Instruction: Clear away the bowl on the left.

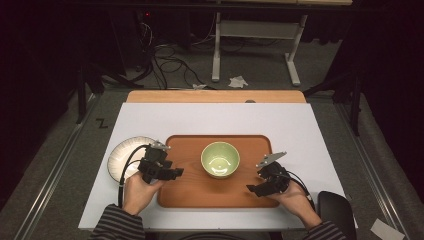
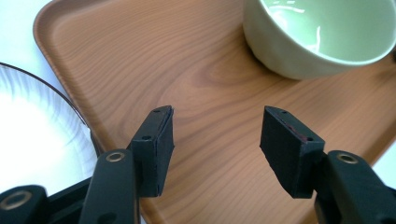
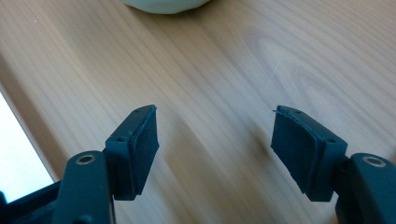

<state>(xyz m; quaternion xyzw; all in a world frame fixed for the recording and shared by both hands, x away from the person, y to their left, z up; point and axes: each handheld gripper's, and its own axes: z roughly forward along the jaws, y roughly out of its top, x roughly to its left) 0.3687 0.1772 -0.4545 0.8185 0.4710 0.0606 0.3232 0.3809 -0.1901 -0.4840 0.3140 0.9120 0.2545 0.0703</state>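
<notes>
Dark floor and cables lie beyond the far edge of the pale tabletop, on which a wooden tray sits near the person, with a green bowl upright and empty at its middle. Left of the tray, touching or just overlapping its left rim, lies a white plate. The left tool hovers over the tray's left part with its jaws wide and empty, pointing toward the bowl; the right tool hovers over the tray's near right part, jaws likewise wide and empty. The work looks like taking hold of the bowl, and it would go best with one jaw inside and one outside the rim, closed gently so the glazed wall does not slip. Bare wood surrounds the bowl on all sides, so either approach is free; the tray's raised lip and the plate close by on the left are the edges to mind.
</notes>
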